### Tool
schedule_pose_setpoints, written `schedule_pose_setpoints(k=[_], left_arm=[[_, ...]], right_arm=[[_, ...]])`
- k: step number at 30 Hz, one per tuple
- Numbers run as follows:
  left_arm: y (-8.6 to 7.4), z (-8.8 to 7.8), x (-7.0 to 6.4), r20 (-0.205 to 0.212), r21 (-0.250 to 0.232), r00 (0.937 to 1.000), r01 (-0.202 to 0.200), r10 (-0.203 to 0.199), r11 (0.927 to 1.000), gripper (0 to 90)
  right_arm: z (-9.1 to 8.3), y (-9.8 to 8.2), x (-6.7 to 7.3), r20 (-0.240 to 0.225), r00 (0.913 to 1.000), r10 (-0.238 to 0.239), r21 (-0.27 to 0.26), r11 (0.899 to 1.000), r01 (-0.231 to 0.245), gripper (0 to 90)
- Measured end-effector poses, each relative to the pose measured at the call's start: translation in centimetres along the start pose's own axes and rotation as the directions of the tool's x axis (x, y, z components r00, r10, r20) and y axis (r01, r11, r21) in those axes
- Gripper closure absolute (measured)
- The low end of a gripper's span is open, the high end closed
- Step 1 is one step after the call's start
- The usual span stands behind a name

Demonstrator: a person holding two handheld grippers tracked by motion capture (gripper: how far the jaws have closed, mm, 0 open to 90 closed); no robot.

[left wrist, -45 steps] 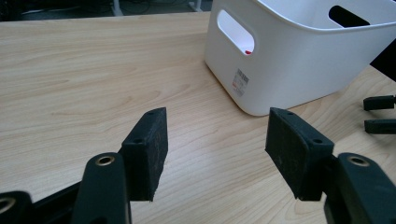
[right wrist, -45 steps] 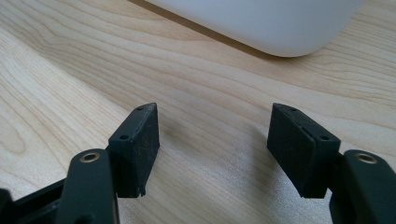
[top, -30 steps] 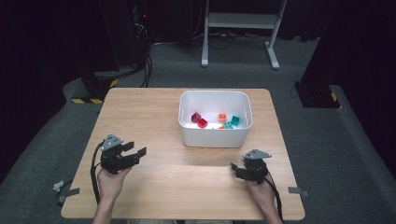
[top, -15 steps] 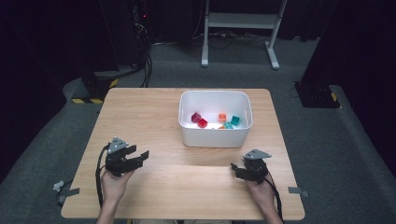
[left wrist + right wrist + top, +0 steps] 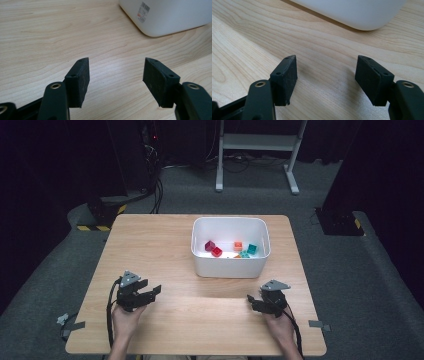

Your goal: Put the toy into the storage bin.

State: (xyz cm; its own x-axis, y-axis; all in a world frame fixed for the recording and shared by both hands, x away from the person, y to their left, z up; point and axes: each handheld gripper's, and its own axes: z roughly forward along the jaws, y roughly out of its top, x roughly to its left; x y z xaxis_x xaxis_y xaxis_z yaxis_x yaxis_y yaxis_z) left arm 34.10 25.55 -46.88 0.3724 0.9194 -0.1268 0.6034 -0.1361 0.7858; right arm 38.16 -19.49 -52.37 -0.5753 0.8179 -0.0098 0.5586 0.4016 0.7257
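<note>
A white bin (image 5: 231,265) stands on the wooden table (image 5: 165,245), a little right of centre, with several small coloured blocks (image 5: 216,251) inside: red, orange and teal. My left gripper (image 5: 150,292) rests low over the table's front left, held in a hand, jaws open with nothing but bare wood between them (image 5: 115,75). The bin's corner (image 5: 160,15), with a barcode label, shows at the top right of the left gripper view. My right gripper (image 5: 253,302) sits at the front right, also open and empty (image 5: 325,75), with the bin's rounded wall (image 5: 357,12) just ahead.
Bare tabletop lies between the two grippers and left of the bin. Cables trail from both grippers over the front edge. Beyond the table, a metal stand (image 5: 257,150) and dark equipment stand on grey carpet.
My left gripper has sunk toward the tabletop and come slightly nearer the front edge. The right gripper has kept still.
</note>
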Motion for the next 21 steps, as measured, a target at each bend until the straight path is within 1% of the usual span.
schedule_pose_setpoints(k=[4, 5, 9, 15, 18, 21], left_arm=[[-0.4, 0.5, 0.0, -0.005, 0.012, 1.0000, 0.003, -0.003, 0.9999, 38.2], [-0.6, 0.6, 0.1, -0.011, 0.018, 0.9999, -0.007, 0.007, 0.9998, 38.2], [-1.0, 1.2, 0.0, -0.020, 0.034, 0.9997, -0.016, 0.017, 0.9993, 38.1], [-1.3, 1.7, 0.1, -0.028, 0.035, 0.9994, -0.016, 0.017, 0.9992, 38.1], [-1.7, 2.0, 0.1, -0.026, 0.024, 0.9997, -0.006, 0.007, 0.9997, 38.0], [-2.1, 2.3, 0.2, -0.029, 0.021, 0.9996, -0.005, 0.005, 0.9998, 37.8]], right_arm=[[0.0, 0.0, 0.0, 0.000, 1.0000, 0.000, 0.000, 1.000, 0.000, 34.2], [0.0, 0.0, 0.0, 0.000, 1.0000, 0.000, 0.000, 1.000, 0.000, 34.2], [0.0, 0.0, 0.0, 0.000, 1.0000, 0.000, 0.000, 1.000, 0.000, 34.2], [0.0, 0.0, 0.0, 0.000, 1.0000, 0.000, 0.000, 1.000, 0.000, 34.2], [0.0, 0.0, 0.0, 0.000, 1.0000, 0.000, 0.000, 1.000, 0.000, 34.2], [0.0, 0.0, 0.0, 0.000, 1.0000, 0.000, 0.000, 1.000, 0.000, 34.2]])
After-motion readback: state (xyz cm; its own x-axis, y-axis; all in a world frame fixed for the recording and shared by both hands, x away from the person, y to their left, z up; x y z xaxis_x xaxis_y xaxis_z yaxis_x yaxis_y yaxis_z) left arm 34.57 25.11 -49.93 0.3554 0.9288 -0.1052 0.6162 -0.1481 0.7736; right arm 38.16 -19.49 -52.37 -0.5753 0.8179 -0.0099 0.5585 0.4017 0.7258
